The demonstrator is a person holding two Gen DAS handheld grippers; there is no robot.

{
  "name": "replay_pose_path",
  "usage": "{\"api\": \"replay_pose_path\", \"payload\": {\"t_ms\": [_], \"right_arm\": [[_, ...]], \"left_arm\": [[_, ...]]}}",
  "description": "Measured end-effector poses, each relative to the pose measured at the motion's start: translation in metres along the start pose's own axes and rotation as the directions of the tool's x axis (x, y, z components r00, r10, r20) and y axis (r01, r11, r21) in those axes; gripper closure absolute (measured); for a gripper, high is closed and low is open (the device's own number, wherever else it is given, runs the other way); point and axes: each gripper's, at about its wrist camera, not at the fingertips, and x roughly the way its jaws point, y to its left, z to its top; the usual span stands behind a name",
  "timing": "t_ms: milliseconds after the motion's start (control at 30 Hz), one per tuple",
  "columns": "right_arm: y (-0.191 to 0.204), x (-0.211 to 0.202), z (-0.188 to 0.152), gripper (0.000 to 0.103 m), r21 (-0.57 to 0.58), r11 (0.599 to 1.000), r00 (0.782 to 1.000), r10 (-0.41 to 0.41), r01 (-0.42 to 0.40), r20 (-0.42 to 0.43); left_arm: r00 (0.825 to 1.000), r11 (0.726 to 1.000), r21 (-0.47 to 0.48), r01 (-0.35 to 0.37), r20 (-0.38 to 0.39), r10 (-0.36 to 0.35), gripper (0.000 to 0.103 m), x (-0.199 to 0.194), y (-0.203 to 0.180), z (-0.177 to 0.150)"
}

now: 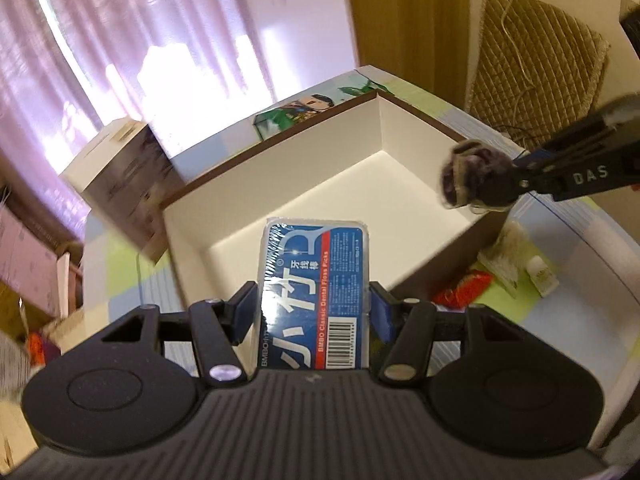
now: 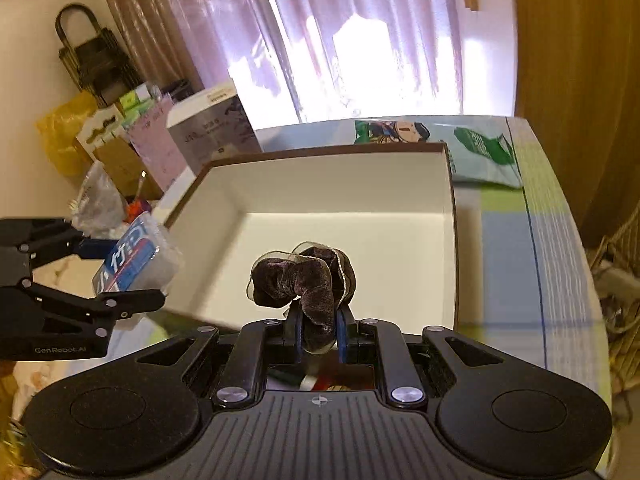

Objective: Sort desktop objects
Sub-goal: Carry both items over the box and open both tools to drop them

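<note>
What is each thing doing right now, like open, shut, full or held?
Left gripper: shut on the floss pick box.
Floss pick box: held up, closed.
Right gripper: shut on the scrunchie.
Scrunchie: held between the fingers, bunched up.
White box: open, nothing inside.
Green bag: lying flat behind the white box.

Open box (image 2: pixel 448 216) on the desk (image 2: pixel 504 248), a carton (image 2: pixel 212 128) standing just left of it, printed bags (image 2: pixel 476 152) lying behind it, small packets (image 1: pixel 516 256) on its right.
</note>
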Motion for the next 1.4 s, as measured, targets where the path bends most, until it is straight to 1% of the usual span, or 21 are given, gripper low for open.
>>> {"api": "replay_pose_path", "payload": {"t_ms": [100, 133, 233, 300, 367, 467, 533, 633, 700, 800, 933, 1000, 1033, 1067, 1100, 1133, 1167, 1200, 1267, 1400], "right_arm": [[-0.007, 0.029, 0.013, 0.085, -0.006, 0.999, 0.999, -0.033, 0.032, -0.034], [-0.014, 0.034, 0.016, 0.085, -0.001, 0.999, 0.998, -0.034, 0.034, -0.051], [-0.025, 0.064, 0.023, 0.085, 0.023, 1.0, 0.99, 0.001, 0.002, -0.143], [-0.031, 0.081, 0.028, 0.085, 0.031, 0.999, 0.978, 0.026, -0.02, -0.208], [-0.037, 0.098, 0.031, 0.085, 0.027, 1.0, 0.964, 0.023, -0.017, -0.266], [-0.041, 0.118, 0.032, 0.085, -0.004, 1.0, 0.944, -0.021, 0.02, -0.328], [-0.044, 0.132, 0.032, 0.085, -0.02, 0.999, 0.928, -0.047, 0.043, -0.371], [-0.047, 0.148, 0.029, 0.085, -0.044, 0.997, 0.903, -0.073, 0.06, -0.422], [-0.047, 0.156, 0.03, 0.085, -0.05, 0.997, 0.891, -0.076, 0.06, -0.447], [-0.047, 0.164, 0.032, 0.085, -0.053, 0.997, 0.876, -0.07, 0.051, -0.477], [-0.045, 0.17, 0.03, 0.084, -0.087, 0.995, 0.859, -0.094, 0.058, -0.504], [-0.045, 0.171, 0.029, 0.084, -0.096, 0.993, 0.855, -0.11, 0.071, -0.507], [-0.046, 0.172, 0.029, 0.084, -0.103, 0.992, 0.852, -0.116, 0.073, -0.511], [-0.047, 0.173, 0.028, 0.072, -0.099, 0.992, 0.847, -0.116, 0.075, -0.518], [-0.049, 0.174, 0.028, 0.057, -0.094, 0.993, 0.843, -0.115, 0.077, -0.526], [-0.049, 0.173, 0.028, 0.03, -0.095, 0.993, 0.847, -0.105, 0.064, -0.521], [-0.048, 0.172, 0.028, 0.028, -0.098, 0.994, 0.851, -0.093, 0.049, -0.516], [-0.048, 0.171, 0.028, 0.028, -0.107, 0.993, 0.851, -0.104, 0.056, -0.514], [-0.046, 0.17, 0.028, 0.028, -0.128, 0.989, 0.85, -0.129, 0.073, -0.511], [-0.05, 0.165, 0.031, 0.028, -0.097, 0.993, 0.849, -0.111, 0.071, -0.516]], "left_arm": [[1.0, 1.0, -0.012, -0.003, -0.007, 0.003, 0.049, 0.025, 0.009, 0.018], [1.0, 1.0, -0.021, 0.008, -0.017, -0.008, 0.049, 0.033, 0.012, 0.023], [0.996, 0.997, -0.042, 0.061, -0.062, -0.063, 0.049, 0.058, 0.02, 0.031], [0.99, 0.995, -0.039, 0.089, -0.11, -0.093, 0.049, 0.077, 0.023, 0.033], [0.983, 0.995, -0.026, 0.1, -0.154, -0.103, 0.049, 0.094, 0.024, 0.032], [0.97, 0.993, -0.017, 0.116, -0.215, -0.117, 0.049, 0.116, 0.025, 0.027], [0.959, 0.991, -0.017, 0.129, -0.252, -0.129, 0.049, 0.128, 0.025, 0.024], [0.944, 0.991, -0.02, 0.13, -0.303, -0.13, 0.049, 0.146, 0.025, 0.021], [0.936, 0.991, -0.03, 0.132, -0.324, -0.135, 0.049, 0.154, 0.026, 0.019], [0.929, 0.987, -0.058, 0.148, -0.334, -0.159, 0.049, 0.162, 0.028, 0.018], [0.92, 0.985, -0.072, 0.16, -0.352, -0.175, 0.049, 0.168, 0.026, 0.014], [0.913, 0.984, -0.076, 0.163, -0.367, -0.18, 0.049, 0.172, 0.026, 0.012], [0.906, 0.983, -0.079, 0.167, -0.38, -0.185, 0.049, 0.175, 0.026, 0.011], [0.902, 0.983, -0.079, 0.168, -0.389, -0.185, 0.048, 0.177, 0.025, 0.011], [0.899, 0.983, -0.077, 0.168, -0.396, -0.185, 0.046, 0.179, 0.025, 0.011], [0.899, 0.984, -0.074, 0.164, -0.398, -0.18, 0.038, 0.178, 0.025, 0.011], [0.901, 0.985, -0.071, 0.16, -0.398, -0.175, 0.033, 0.178, 0.026, 0.01], [0.902, 0.985, -0.07, 0.158, -0.396, -0.173, 0.032, 0.177, 0.026, 0.01], [0.904, 0.985, -0.074, 0.153, -0.393, -0.17, 0.031, 0.176, 0.028, 0.011], [0.906, 0.986, -0.09, 0.139, -0.39, -0.164, 0.031, 0.174, 0.032, 0.011]]}}
